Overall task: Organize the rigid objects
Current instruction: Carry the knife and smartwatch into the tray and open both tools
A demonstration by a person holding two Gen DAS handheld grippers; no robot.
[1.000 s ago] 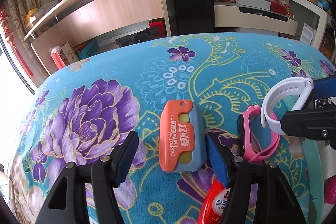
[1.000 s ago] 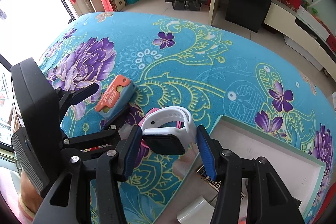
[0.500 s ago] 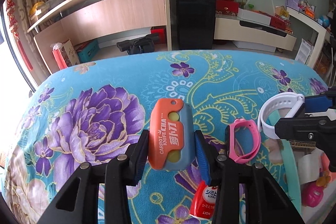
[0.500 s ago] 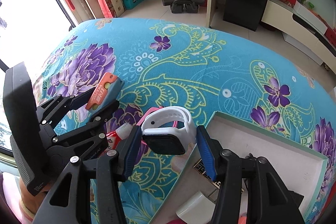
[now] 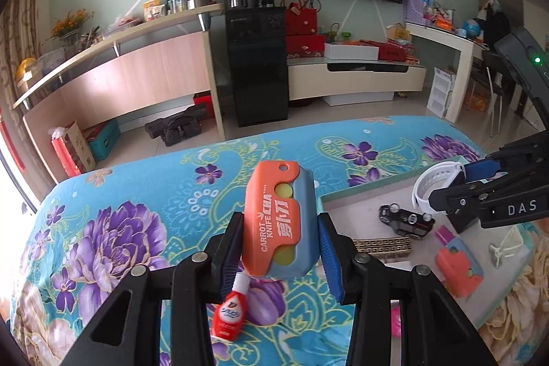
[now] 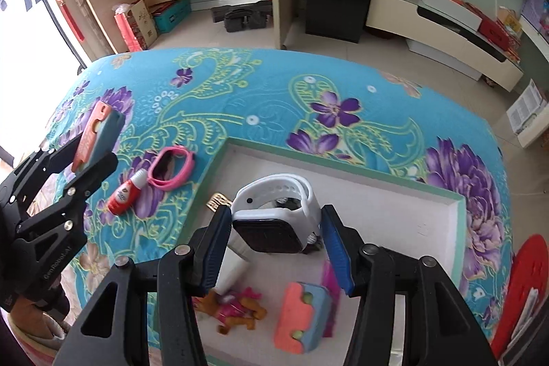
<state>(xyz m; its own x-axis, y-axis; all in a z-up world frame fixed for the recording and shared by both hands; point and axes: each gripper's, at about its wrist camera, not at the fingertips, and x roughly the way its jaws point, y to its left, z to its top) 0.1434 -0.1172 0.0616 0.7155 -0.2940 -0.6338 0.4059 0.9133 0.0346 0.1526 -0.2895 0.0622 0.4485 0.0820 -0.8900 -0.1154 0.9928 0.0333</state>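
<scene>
Left wrist view: the left tongs (image 5: pixel 279 239) are clamped on the orange and blue carrot knife toy (image 5: pixel 278 222), which is held clear above the floral-covered surface (image 5: pixel 137 204); their jaws have just been closing, and the blue pads now press both sides of the toy; below it a small red bottle (image 5: pixel 228 314) lies on the cloth, not yet gathered; to the right the shallow white tray (image 5: pixel 346 194) already holds a black toy car (image 5: pixel 405 222), a patterned flat strip (image 5: pixel 381 247) and a second orange and blue toy (image 5: pixel 458 268); the right tongs (image 5: pixel 446 180) hang over the tray, holding the white watch (image 5: pixel 430 186).

Right wrist view: the right tongs (image 6: pixel 274 230) are clamped on the white watch (image 6: pixel 274 215), pads against its dark face, directly above the tray (image 6: pixel 442 194); inside the tray lie the orange and blue toy (image 6: pixel 302 318) and a small pink and brown figure (image 6: pixel 236 309); outside it, on the cloth, the pink watch band (image 6: pixel 171 168) and the red bottle (image 6: pixel 125 192) lie just beside each other; the left tongs (image 6: pixel 91 150) hold the carrot knife toy (image 6: pixel 97 134) up at the left.

My judgement: several things are sorted already, two are in the air on their way to the tray, and the pink band and the red bottle are left.
</scene>
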